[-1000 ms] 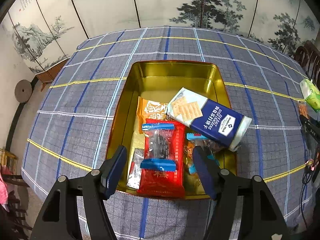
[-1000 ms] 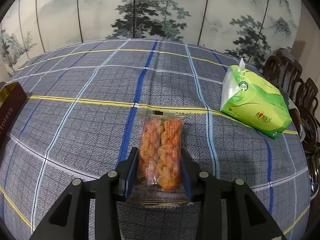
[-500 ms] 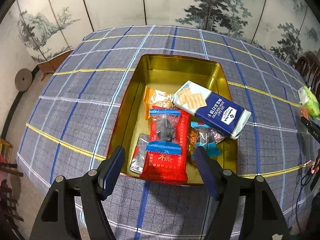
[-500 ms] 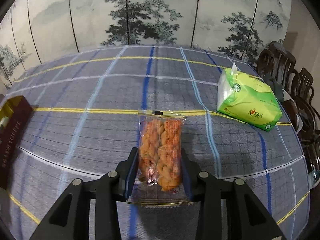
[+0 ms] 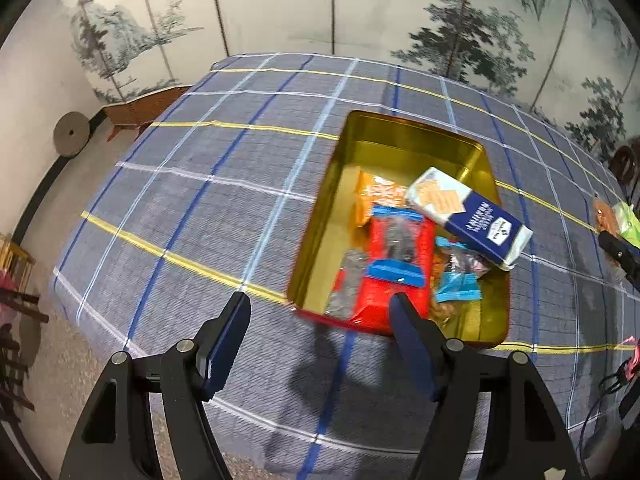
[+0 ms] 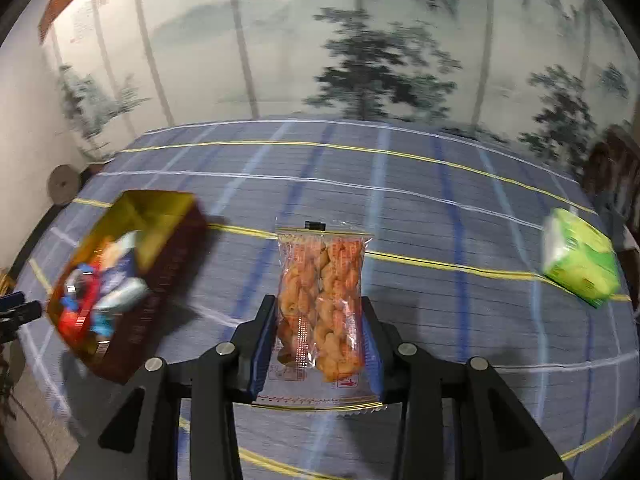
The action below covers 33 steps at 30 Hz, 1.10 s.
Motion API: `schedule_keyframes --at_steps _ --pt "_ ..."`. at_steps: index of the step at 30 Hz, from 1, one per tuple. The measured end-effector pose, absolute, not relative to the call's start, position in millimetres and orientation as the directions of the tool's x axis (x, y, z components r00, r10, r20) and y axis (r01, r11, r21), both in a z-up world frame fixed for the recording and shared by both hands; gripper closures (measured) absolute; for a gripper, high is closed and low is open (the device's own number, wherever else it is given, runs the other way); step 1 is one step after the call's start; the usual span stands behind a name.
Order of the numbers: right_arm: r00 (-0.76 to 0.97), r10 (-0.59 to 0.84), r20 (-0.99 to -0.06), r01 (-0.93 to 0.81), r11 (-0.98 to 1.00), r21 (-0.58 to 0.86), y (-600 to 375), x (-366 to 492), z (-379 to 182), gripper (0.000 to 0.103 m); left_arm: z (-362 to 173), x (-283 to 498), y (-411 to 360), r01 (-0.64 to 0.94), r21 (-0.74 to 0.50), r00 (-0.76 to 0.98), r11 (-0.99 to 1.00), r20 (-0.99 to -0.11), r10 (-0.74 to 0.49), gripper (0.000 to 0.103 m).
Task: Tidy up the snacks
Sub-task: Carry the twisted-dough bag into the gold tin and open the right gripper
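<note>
Gold-lined tin (image 5: 404,136) holds several snacks on the counter (image 5: 224,208). Your right hand-held gripper (image 6: 318,338) clamps the twisted-cracker packet (image 6: 320,292) above the cloth, right of the tin. Your left hand-held gripper (image 5: 320,336) gapes empty at the tin's near edge.

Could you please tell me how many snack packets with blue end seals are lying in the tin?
2: one on the red pack, one by the tin's right wall. Others may be hidden underneath.

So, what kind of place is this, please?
Probably a home dining room: a table under a plaid tablecloth, a painted folding screen behind it, and dark wooden chairs at the side.
</note>
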State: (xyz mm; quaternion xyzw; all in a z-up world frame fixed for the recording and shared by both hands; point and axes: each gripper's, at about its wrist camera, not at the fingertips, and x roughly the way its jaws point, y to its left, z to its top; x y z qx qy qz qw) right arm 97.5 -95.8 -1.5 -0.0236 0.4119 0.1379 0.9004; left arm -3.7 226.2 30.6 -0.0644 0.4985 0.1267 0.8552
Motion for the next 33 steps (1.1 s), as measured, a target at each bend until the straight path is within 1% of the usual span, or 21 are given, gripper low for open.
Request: schedule_keyframes --at_steps 5,13,25,33 --pt "0.593 0.303 -0.746 -0.369 0.926 0.083 -41 92 2 0.064 30 -14 241 -0.316 0.01 0.462 0.949 -0.872 0.163 0.034" --pt "0.54 0.369 -0.757 -0.474 0.876 0.089 30 81 4 0.064 28 -29 263 -0.374 0.01 0.45 0.927 -0.872 0.191 0.034" --pt "0.462 0.414 -0.785 -0.55 0.827 0.113 94 59 -10 0.064 23 -39 275 -0.409 0.05 0.409 0.911 -0.882 0.232 0.034" --pt "0.475 0.4 -0.784 -0.551 0.83 0.09 106 64 -16 0.064 21 -41 279 -0.425 0.046 0.398 0.904 -0.888 0.232 0.034"
